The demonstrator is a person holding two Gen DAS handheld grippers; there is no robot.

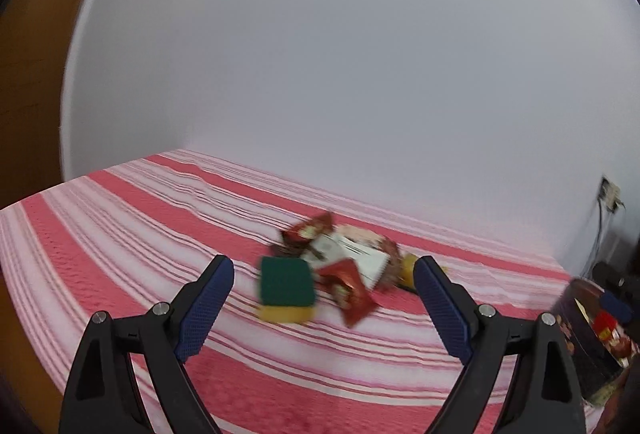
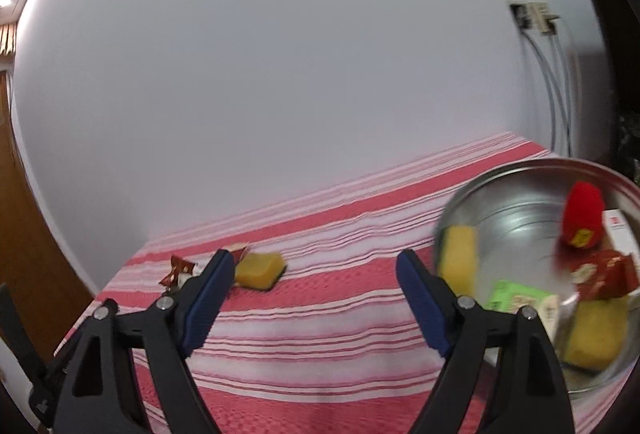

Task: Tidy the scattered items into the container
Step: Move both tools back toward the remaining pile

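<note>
In the left wrist view my left gripper (image 1: 324, 262) is open and empty, just short of a blurred pile on the striped bedspread. The pile holds a green-topped yellow sponge (image 1: 286, 290), two red snack packets (image 1: 350, 288), a white box (image 1: 352, 254) and a yellow item (image 1: 408, 268). My right gripper (image 2: 315, 256) is also open, with nothing between its fingers. To its right stands the round metal tin (image 2: 516, 206), which holds yellow sponges (image 2: 458, 264), a red plush item (image 2: 582, 218), red packets, a green box and a white box. A yellow sponge (image 2: 260, 270) and a red packet (image 2: 178, 270) lie beyond the left finger.
The red and white striped bedspread (image 1: 120, 234) meets a plain white wall behind. A wall socket with hanging cables (image 2: 536, 18) is at the right. A wooden door (image 2: 24, 234) stands at the left. The tin (image 1: 580, 346) shows dark-sided at the right edge of the left wrist view.
</note>
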